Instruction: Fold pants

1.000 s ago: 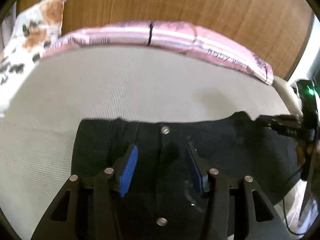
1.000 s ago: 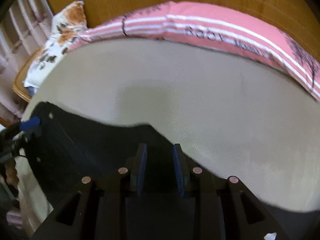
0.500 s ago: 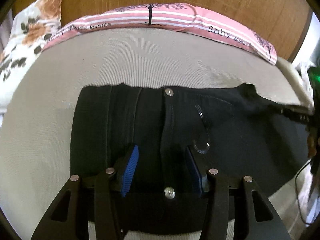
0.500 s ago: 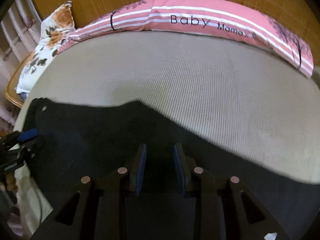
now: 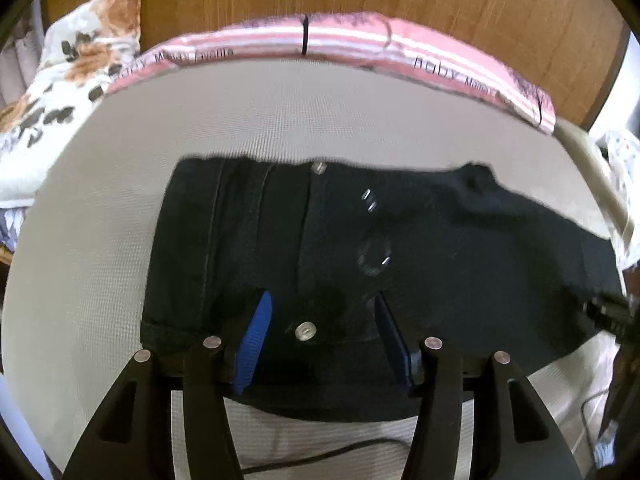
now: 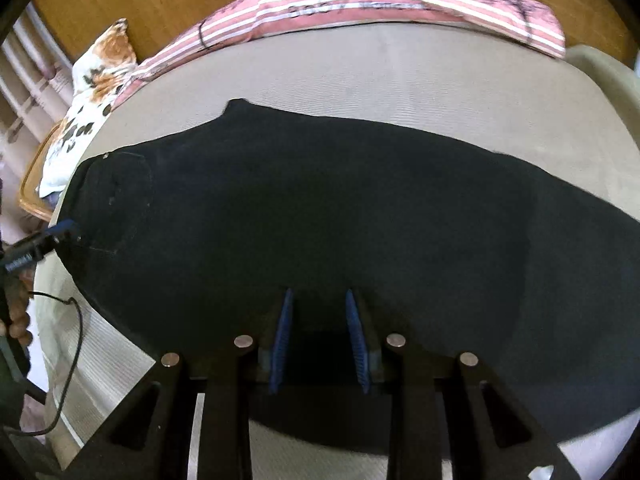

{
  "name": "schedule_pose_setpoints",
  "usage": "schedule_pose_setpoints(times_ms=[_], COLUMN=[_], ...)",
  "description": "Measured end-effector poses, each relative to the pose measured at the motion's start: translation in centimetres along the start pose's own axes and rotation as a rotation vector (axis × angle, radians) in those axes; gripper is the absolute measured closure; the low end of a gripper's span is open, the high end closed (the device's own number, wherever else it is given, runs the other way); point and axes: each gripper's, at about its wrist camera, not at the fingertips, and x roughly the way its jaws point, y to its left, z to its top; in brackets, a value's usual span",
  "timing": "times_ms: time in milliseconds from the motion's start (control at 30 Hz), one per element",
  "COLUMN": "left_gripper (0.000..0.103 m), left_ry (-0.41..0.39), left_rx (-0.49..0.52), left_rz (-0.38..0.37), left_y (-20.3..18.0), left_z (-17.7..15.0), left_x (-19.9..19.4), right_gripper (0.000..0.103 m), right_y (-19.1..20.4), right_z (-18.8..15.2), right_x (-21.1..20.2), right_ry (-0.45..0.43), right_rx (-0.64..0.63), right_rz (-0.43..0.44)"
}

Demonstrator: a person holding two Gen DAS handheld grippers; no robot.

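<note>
Pants point(image 5: 400, 264) of black denim lie spread on the beige ribbed mattress point(image 5: 280, 120), waistband end towards the left gripper and the legs running off to the right, near the front edge of the bed. A pink striped bolster point(image 6: 400, 0) and a floral cushion point(image 5: 60, 80) sit well apart at the wooden headboard.

The left gripper point(image 5: 324, 340) stands wide apart at the waistband, its blue pads either side of the metal waist button point(image 5: 305, 331); cloth lies between the fingers, but the pads do not visibly pinch it, so whether it has a true hold cannot be told. The right gripper point(image 6: 320, 336) sits at the near edge of the leg section with a narrower gap, black fabric passing between the pads; whether it actually clamps the cloth cannot be told either.

The step in hand looks like laying the garment flat and squaring it before a fold. To do this well, both tongs should close firmly on the near edge, taking every layer, then pull gently apart so the fabric tautens without dragging. The far edge bulges near the crotch, so that ridge wants smoothing first. A thin black cable point(image 6: 68, 360) trails beside the near hem and should be kept out of the fold.
</note>
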Motion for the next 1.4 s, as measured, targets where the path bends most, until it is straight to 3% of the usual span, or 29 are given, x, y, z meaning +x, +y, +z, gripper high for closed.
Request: schedule_pose_setpoints(times_ms=[233, 433, 767, 967, 1400], left_gripper=[0.039, 0.038, 0.038, 0.038, 0.038], left_ry=[-0.064, -0.007, 0.046, 0.085, 0.11], left_rx=[0.092, 0.194, 0.299, 0.335, 0.346], left_rz=[-0.026, -0.078, -0.129, -0.13, -0.132], left_y=[-5.6, -11.8, -19.7, -21.8, -23.0], left_z=[1.8, 2.0, 0.0, -1.5, -2.3], left_x=[-2.0, 0.1, 3.5, 5.3, 6.5], right_gripper=[0.072, 0.071, 0.07, 0.07, 0.072], right_y=[-3.2, -8.7, -19.7, -24.6, -29.9], right_z=[-1.4, -3.0, -9.0, -12.5, -14.8], right_x=[-3.2, -6.6, -10.6, -11.1, -11.6], right_ry=[-0.067, -0.116, -0.17, -0.221, -0.314], right_rx=[0.077, 0.219, 0.535, 0.722, 0.881], right_rz=[-0.036, -0.055, -0.138, -0.103, -0.099])
